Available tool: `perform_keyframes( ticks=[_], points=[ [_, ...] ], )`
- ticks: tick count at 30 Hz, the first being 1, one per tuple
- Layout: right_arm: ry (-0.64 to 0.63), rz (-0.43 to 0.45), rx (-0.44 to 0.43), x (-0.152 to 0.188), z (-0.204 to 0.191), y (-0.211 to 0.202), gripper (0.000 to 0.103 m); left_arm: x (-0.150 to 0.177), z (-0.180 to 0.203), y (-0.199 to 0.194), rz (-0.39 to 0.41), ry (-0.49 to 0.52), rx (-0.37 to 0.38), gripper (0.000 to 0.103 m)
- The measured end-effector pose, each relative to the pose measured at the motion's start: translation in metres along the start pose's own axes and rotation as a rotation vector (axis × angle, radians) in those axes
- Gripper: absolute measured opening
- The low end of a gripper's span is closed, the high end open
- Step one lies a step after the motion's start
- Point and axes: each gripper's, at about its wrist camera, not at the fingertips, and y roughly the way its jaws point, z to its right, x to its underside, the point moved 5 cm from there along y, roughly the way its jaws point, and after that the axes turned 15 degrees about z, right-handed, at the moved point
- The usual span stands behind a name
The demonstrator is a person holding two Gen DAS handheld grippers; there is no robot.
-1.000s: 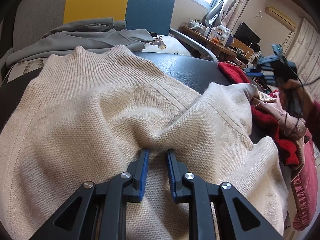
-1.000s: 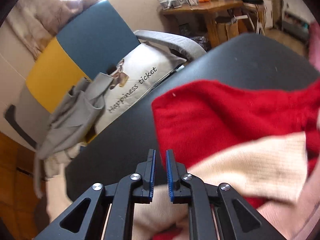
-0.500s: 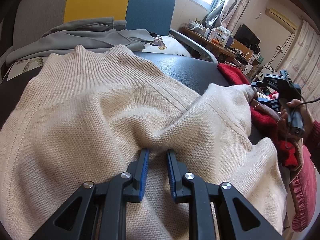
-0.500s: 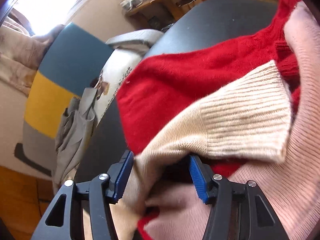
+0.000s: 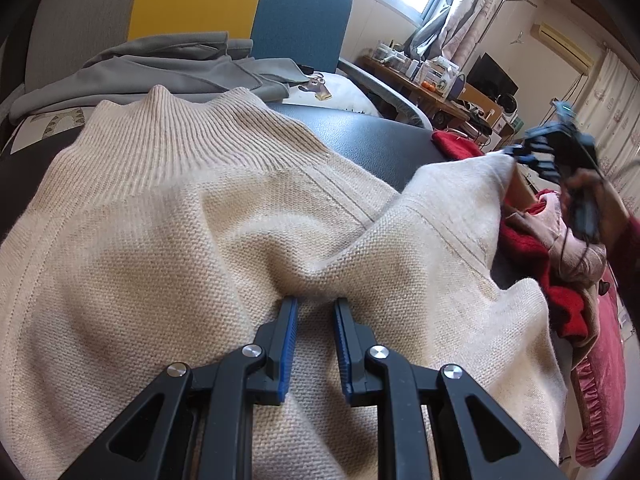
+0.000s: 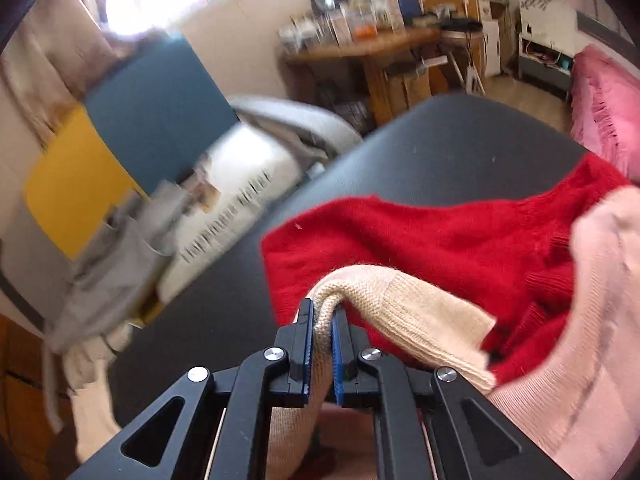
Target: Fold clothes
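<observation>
Evidently spread wide across the dark table [image 5: 360, 136], the beige sweater [image 5: 168, 216], ribbed collar toward the far side, body bunched into a ridge at the middle. Pressed down on that ridge by the left claw [image 5: 314, 308], pads set a little apart with a fold of knit rising between them; whether actually pinched or merely pinned, impossible to tell from this angle. Likely kept there as an anchor, so that the body would not slide while the sleeve was drawn.

Pinched tight in the right claw [image 6: 321, 320], the beige sleeve [image 6: 400, 312] just behind its ribbed cuff, blue pads closed on a doubled bit of knit. Lifted clear of the red sweater [image 6: 460, 240] and the pink garment [image 6: 580, 340] heaped beneath, presumably to free it from the pile before laying it over the body. Seen from the left wrist view as a taut peak of cloth running up to the right claw [image 5: 520, 156], held aloft in the person's hand [image 5: 588, 196].

Off the table on the seat behind, a grey garment [image 5: 168, 64] draped beside a printed cushion [image 6: 236, 200].
</observation>
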Motion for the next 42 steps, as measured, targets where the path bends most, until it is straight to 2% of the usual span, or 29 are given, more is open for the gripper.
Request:
perform_keyframes(
  ticks=[2,5,6,7,8,9,13,16,18,19,21,22,24,25,28,32,35,36,37,38,40,42],
  points=[
    [-0.032,-0.081,0.038,-0.002,-0.005,0.028,0.010,0.000,-0.001,0.000,0.000,-0.002,0.001,0.017],
    [-0.035,-0.120,0.018,-0.002,-0.016,0.048,0.021,0.000,-0.002,0.000,0.002,-0.007,0.004,0.017],
    [-0.035,-0.132,0.010,-0.002,-0.019,0.054,0.029,0.000,-0.002,0.000,0.002,-0.009,0.005,0.017],
    [-0.022,-0.123,-0.036,-0.004,-0.024,0.050,0.035,0.000,-0.002,-0.001,0.002,-0.010,0.006,0.017],
    [-0.010,-0.115,-0.081,-0.006,-0.028,0.045,0.054,0.000,-0.002,-0.001,0.002,-0.012,0.007,0.017],
    [0.002,-0.106,-0.126,-0.009,-0.032,0.041,0.067,0.000,-0.002,-0.001,0.003,-0.015,0.009,0.017],
    [0.051,-0.071,-0.304,-0.018,-0.049,0.021,0.069,0.001,-0.002,-0.001,0.004,-0.022,0.012,0.017],
    [0.104,-0.024,-0.331,-0.027,-0.035,0.009,0.070,0.001,-0.001,-0.001,0.004,-0.021,0.011,0.017],
    [0.147,-0.058,-0.324,-0.021,-0.021,0.012,0.073,0.001,-0.001,-0.001,0.005,-0.021,0.011,0.017],
    [0.169,-0.082,-0.316,-0.015,-0.014,0.016,0.073,0.001,-0.001,-0.001,0.005,-0.021,0.010,0.017],
    [0.105,-0.047,-0.223,-0.011,0.002,0.011,0.073,0.001,0.000,0.000,0.005,-0.021,0.010,0.017],
    [0.055,-0.015,-0.147,-0.008,0.011,0.007,0.072,0.001,0.000,0.000,0.005,-0.021,0.010,0.017],
    [0.059,0.034,-0.084,-0.003,0.027,0.004,0.072,0.001,0.000,0.000,0.005,-0.020,0.009,0.017],
    [0.040,0.044,-0.068,0.001,0.033,0.003,0.072,0.001,0.000,0.000,0.005,-0.019,0.008,0.017],
    [-0.069,-0.016,-0.047,0.017,0.033,0.011,0.072,0.001,0.000,0.001,0.005,-0.018,0.007,0.017],
    [-0.226,0.029,-0.031,0.017,0.011,0.011,0.070,0.001,0.000,0.001,0.006,-0.018,0.007,0.017],
    [-0.385,-0.015,-0.006,0.025,-0.009,0.024,0.057,0.001,0.000,0.001,0.006,-0.019,0.007,0.017],
    [-0.432,-0.015,0.035,0.026,-0.010,0.027,0.038,0.001,0.000,0.001,0.006,-0.019,0.007,0.017],
    [-0.462,-0.024,0.073,0.025,-0.004,0.030,0.023,0.000,0.000,0.001,0.006,-0.019,0.007,0.017],
    [-0.475,-0.036,0.084,0.026,-0.005,0.035,0.006,0.000,0.000,0.001,0.006,-0.019,0.007,0.017],
    [-0.506,-0.065,0.093,0.028,-0.005,0.039,0.006,0.001,0.000,0.001,0.007,-0.019,0.008,0.017],
    [-0.529,-0.055,0.080,0.023,-0.006,0.028,0.006,0.001,-0.001,0.000,0.007,-0.024,0.011,0.017]
  ],
)
